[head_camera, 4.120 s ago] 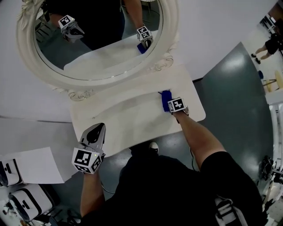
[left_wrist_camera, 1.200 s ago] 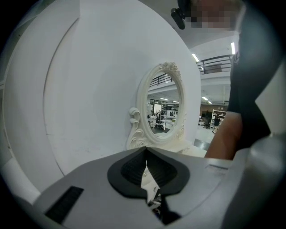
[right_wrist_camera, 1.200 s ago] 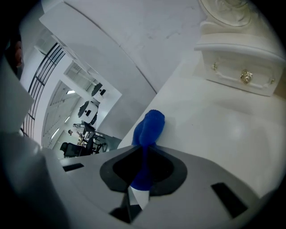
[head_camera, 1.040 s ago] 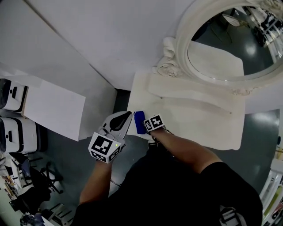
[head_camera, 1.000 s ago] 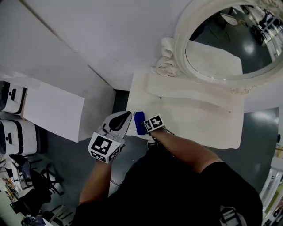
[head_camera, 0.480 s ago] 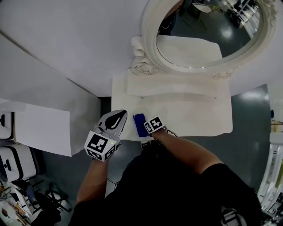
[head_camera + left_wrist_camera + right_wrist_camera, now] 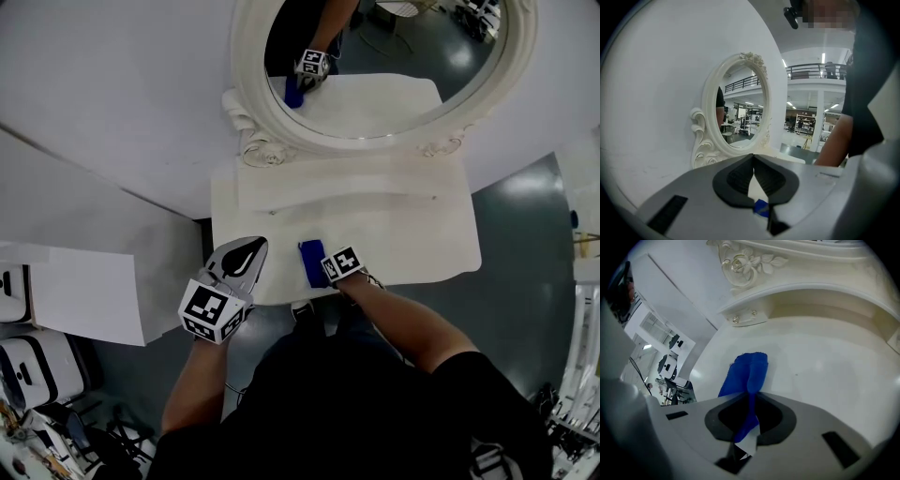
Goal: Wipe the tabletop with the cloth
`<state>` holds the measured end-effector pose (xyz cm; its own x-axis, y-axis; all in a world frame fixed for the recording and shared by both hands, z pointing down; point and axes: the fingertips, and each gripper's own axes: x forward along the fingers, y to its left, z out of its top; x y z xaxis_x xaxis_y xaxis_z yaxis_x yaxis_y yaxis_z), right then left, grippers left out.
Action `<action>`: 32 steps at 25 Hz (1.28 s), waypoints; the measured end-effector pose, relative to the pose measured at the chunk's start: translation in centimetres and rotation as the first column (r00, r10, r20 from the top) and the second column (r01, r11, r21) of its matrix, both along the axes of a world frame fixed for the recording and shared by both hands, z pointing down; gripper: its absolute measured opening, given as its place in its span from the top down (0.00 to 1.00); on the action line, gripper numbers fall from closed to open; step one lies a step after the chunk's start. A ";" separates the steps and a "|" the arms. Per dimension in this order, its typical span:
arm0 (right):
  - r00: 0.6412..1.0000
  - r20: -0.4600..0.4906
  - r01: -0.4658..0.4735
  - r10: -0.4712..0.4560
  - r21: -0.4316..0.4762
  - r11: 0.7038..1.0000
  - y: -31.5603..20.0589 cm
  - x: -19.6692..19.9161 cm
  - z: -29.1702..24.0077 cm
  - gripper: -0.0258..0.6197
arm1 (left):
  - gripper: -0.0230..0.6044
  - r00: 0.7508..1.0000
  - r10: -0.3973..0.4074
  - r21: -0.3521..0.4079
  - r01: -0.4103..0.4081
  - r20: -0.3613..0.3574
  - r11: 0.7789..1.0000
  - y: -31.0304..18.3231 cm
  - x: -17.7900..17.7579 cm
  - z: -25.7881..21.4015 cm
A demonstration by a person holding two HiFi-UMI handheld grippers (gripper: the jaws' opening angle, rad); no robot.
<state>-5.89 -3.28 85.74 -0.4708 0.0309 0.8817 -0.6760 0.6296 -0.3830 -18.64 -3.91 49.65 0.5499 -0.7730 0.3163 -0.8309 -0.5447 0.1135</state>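
Observation:
A blue cloth [image 7: 312,263] lies on the white tabletop [image 7: 412,234] near its front edge, left of centre. My right gripper [image 7: 325,269] is shut on the cloth [image 7: 747,376], whose free end is spread flat on the tabletop [image 7: 825,376] ahead of the jaws. My left gripper [image 7: 246,260] hovers over the table's front left corner with its jaws shut and nothing between them; in the left gripper view [image 7: 753,165] it points toward the mirror [image 7: 740,122], and a bit of the blue cloth [image 7: 761,207] shows below the jaws.
An oval mirror in a carved white frame [image 7: 246,66] stands at the back of the table against a white wall and reflects the right gripper and cloth. A white shelf [image 7: 75,291] is at the left, beyond a dark floor gap. The floor [image 7: 525,225] lies at the right.
The right gripper has dragged the cloth a little to the right along the front edge. The head view has swung, so the mirror now sits top centre. The left gripper stays at the front left corner.

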 end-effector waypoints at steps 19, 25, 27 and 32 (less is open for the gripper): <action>0.997 -0.037 -0.062 0.062 0.008 0.998 -4.0 16.2 0.2 0.91 | 0.94 0.998 0.050 -0.009 -0.049 0.042 0.999 -3.5 12.0 -1.1; 0.989 -0.072 -0.124 0.125 0.025 0.992 -6.2 23.1 0.1 0.91 | 0.94 0.996 0.074 -0.006 -0.073 0.047 0.997 -5.3 14.9 -1.3; 0.985 -0.081 -0.148 0.150 0.027 0.989 -6.9 25.5 0.1 0.91 | 0.94 0.995 0.083 -0.007 -0.083 0.048 0.997 -5.9 15.9 -1.3; 0.974 -0.105 -0.199 0.203 0.046 0.979 -8.6 31.3 0.0 0.91 | 0.94 0.992 0.117 -0.012 -0.117 0.053 0.993 -7.4 18.9 -1.2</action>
<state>25.45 -11.89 85.76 -0.3656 -0.0863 0.9267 -0.8262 0.4887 -0.2804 0.22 -11.29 48.43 0.6185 -0.7017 0.3537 -0.7667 -0.6375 0.0759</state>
